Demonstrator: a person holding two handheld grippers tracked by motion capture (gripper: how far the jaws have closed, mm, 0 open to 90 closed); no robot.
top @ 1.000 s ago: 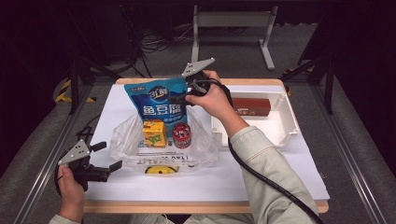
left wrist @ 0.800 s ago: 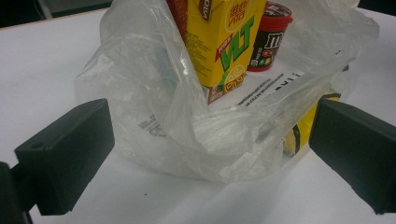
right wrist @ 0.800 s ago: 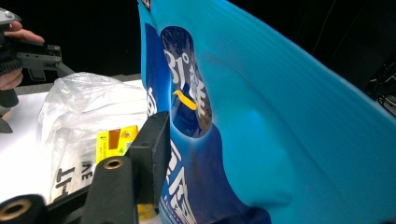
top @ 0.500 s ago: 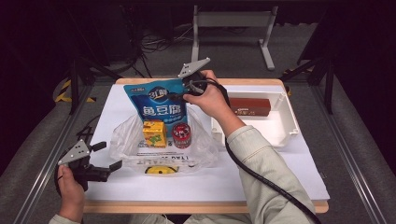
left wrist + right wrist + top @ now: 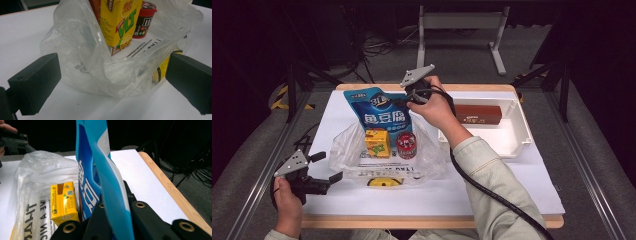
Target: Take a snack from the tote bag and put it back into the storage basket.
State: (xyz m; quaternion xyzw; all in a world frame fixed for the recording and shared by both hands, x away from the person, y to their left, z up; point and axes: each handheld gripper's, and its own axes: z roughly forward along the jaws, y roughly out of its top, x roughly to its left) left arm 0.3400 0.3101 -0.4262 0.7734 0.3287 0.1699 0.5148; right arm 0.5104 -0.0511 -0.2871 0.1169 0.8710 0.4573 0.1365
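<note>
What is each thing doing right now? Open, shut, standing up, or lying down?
Right claw: just closed, shut on blue pouch.
Blue pouch: upright, pinched at its edge.
Left claw: open, holding nothing.
Plastic bag: open, crumpled.
Juice box: upright in bag.
Red can: upright.
Brown box: lying in tray.

blue pouch [image 5: 90, 170] top cut off, brown box [image 5: 478, 114] label unreadable

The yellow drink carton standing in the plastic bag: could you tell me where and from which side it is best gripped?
Probably by the upper half of the yellow drink carton, from above. It stands upright, its flat sides suit two jaws, and the plastic bag wraps its base. The blue pouch and red-lidded cup crowd it.
</note>
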